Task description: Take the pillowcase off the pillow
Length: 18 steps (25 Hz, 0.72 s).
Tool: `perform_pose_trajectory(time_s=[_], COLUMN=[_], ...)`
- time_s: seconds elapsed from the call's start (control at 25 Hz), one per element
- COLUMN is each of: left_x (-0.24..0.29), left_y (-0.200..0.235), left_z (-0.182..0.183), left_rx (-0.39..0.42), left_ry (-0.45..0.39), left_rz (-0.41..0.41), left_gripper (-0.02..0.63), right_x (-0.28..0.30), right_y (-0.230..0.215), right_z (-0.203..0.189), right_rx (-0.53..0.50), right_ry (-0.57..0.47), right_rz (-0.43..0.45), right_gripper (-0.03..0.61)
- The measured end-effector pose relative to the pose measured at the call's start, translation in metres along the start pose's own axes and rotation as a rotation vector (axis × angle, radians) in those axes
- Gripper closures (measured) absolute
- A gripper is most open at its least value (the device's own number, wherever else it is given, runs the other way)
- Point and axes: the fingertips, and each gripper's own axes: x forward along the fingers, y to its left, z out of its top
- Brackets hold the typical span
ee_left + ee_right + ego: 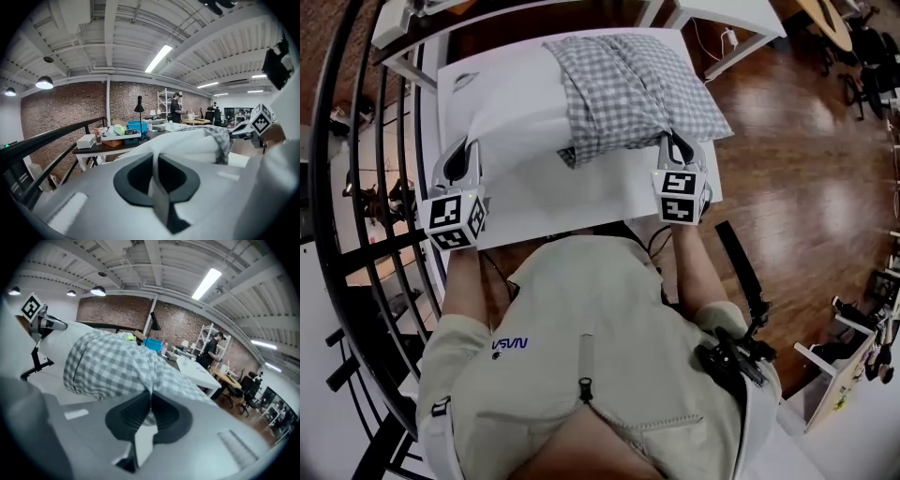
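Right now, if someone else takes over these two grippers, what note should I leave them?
The left gripper is shut on the bare end of the white pillow.
The right gripper is shut on a near corner of the checked pillowcase.
Both things lie on the white table.
Done: the pillow is partly out.
Left: probably pull the two apart until the case comes free.

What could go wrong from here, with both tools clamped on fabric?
1. The left tool is shut on only a thin fold of the white pillow. That fold may slip out under a pull.
2. The checked pillowcase is bunched around the pillow's middle, so it could snag and drag the pillow along.
3. The right tool pinches the case corner near the table edge, so a sideways tug might slide the bundle off.
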Motion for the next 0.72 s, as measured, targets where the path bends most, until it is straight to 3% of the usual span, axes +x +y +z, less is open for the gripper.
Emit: perform_pose_trajectory(time_s=[0.2, 0.36, 0.56, 0.72], left_x=[-0.021, -0.028, -0.026, -0.036], left_y=[-0.015, -0.030, -0.047, -0.061], left_z=[-0.060, -0.113, -0.120, -0.104], left_rx=[-0.111, -0.223, -0.186, -0.116], left_ry=[0.101, 0.177, 0.191, 0.197], left_rz=[-0.021, -0.020, -0.071, -0.120], left_gripper=[0.597, 0.598, 0.585, 0.478], right_x=[0.007, 0.012, 0.008, -0.008], right_y=[-0.012, 0.006, 0.014, 0.015], right_z=[-0.085, -0.121, -0.130, -0.114], right_rx=[0.148, 0.190, 0.168, 0.158], right_ry=[0.177, 0.264, 0.274, 0.230], right_rz=[0.003, 0.033, 0.078, 0.133], right_gripper=[0.566, 0.566, 0.560, 0.513])
